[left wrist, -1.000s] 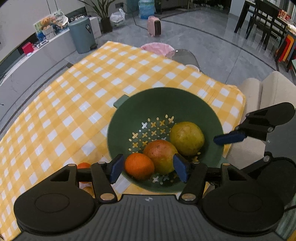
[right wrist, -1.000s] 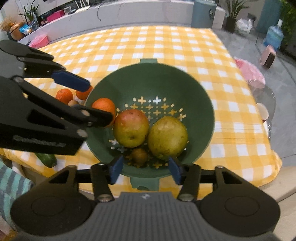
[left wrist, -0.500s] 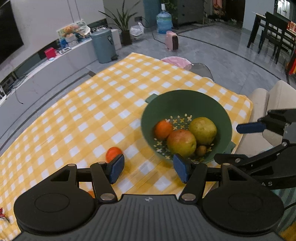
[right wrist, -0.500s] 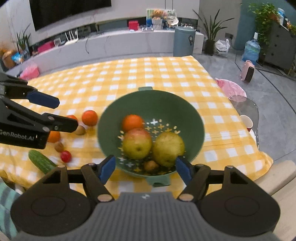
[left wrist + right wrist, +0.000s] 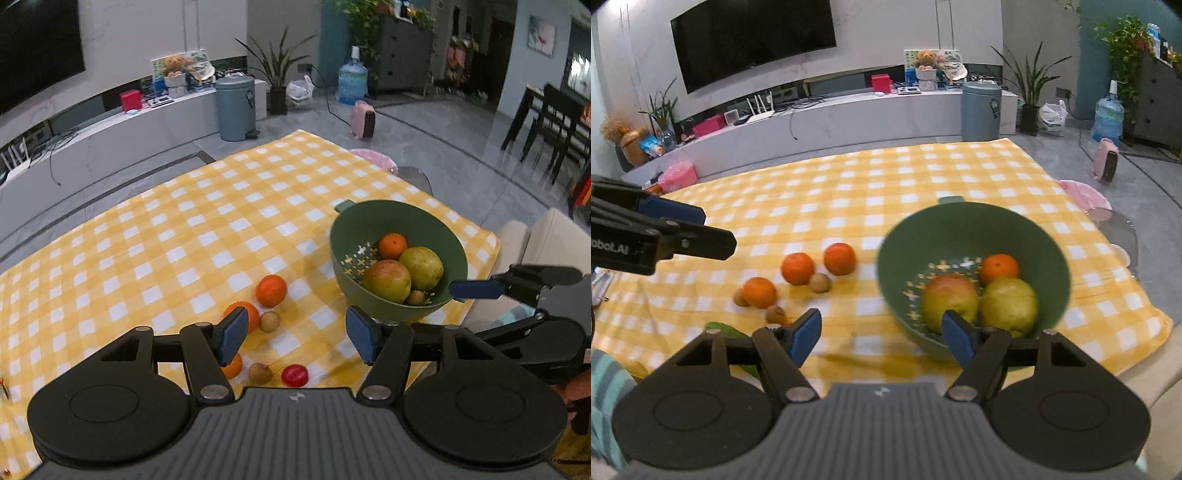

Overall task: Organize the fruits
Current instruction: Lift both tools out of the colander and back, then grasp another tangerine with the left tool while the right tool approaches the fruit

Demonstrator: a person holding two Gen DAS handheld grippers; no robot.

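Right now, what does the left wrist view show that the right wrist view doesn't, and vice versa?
Left wrist only: the red cherry tomato on the cloth, and the dark dining chairs at far right.

Right wrist only: the wall TV in full and the green cucumber, partly hidden behind the hand-held gripper.

Both: the green colander holding an orange, apple and pear, loose oranges, and the yellow checked cloth.

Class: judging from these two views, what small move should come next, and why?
Probably lower the left claw, which is open and empty, onto the nearest orange. Three oranges still lie on the checked cloth, while the green bowl already holds one.
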